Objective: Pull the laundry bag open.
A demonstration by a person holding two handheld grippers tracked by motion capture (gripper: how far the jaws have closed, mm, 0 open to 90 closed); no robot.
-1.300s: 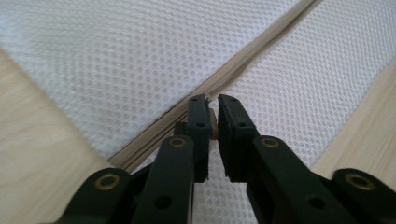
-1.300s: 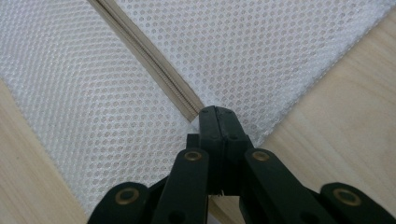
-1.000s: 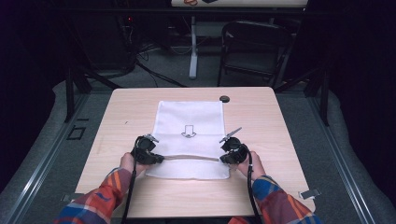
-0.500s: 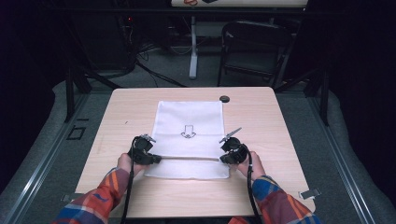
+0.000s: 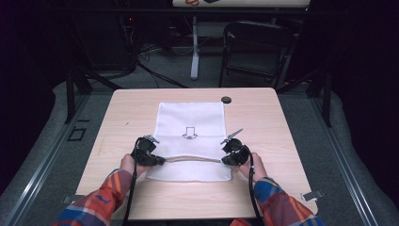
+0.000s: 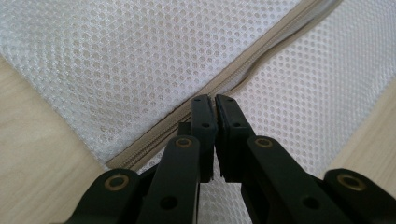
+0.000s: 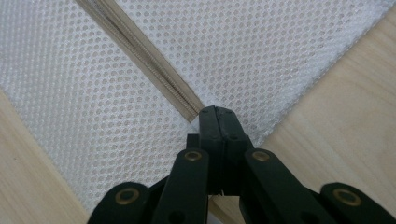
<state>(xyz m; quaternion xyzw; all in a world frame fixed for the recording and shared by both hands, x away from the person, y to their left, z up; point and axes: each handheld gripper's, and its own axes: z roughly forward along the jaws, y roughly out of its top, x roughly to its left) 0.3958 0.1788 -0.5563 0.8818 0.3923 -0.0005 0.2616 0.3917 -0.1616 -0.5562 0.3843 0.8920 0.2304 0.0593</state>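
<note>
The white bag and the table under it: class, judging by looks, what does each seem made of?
White bag: apparently synthetic mesh fabric, matte, with rows of tiny holes; its zipper sits in beige woven tape. Table: pale wood or wood-look laminate, smooth, with faint grain lines; which one cannot be told.

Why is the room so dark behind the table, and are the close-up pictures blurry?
High view: light falls on the table and white mesh bag; the room behind stays nearly black, and the picture is a bit soft. Left gripper view: the mesh and zipper look sharp, evenly lit, no glare. Right gripper view: likewise sharp, with the zipper clear.
</note>
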